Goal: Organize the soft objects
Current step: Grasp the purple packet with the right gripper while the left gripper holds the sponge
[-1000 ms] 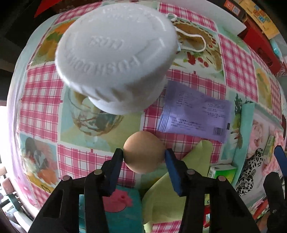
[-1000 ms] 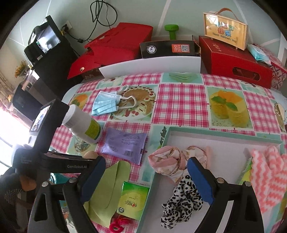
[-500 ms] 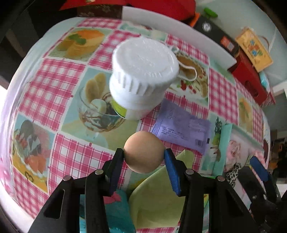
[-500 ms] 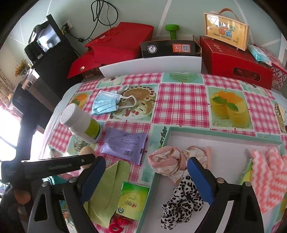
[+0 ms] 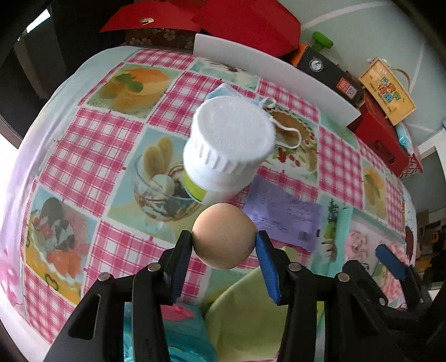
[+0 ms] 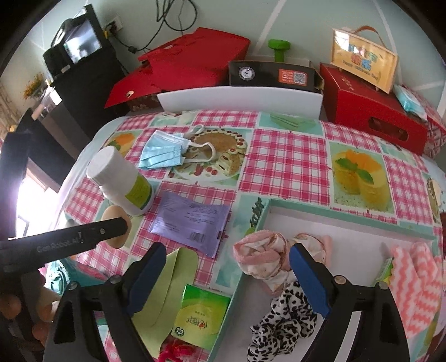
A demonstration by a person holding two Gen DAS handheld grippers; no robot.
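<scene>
The tan, egg-shaped soft ball [image 5: 224,235] is clamped in my left gripper [image 5: 224,245], mid-carry; next I take it to the teal-rimmed tray [image 6: 348,218]. My right gripper [image 6: 225,274] hangs open, empty.

A home dining corner: food-print checkered tablecloth [image 6: 287,164], red gift boxes [image 6: 370,111], wall socket [image 6: 115,24] behind.

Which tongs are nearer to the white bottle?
Left. The left tongs, shut on a tan egg, hover just beside the white bottle; the open right tongs hover farther away, over the tray's edge.
</scene>
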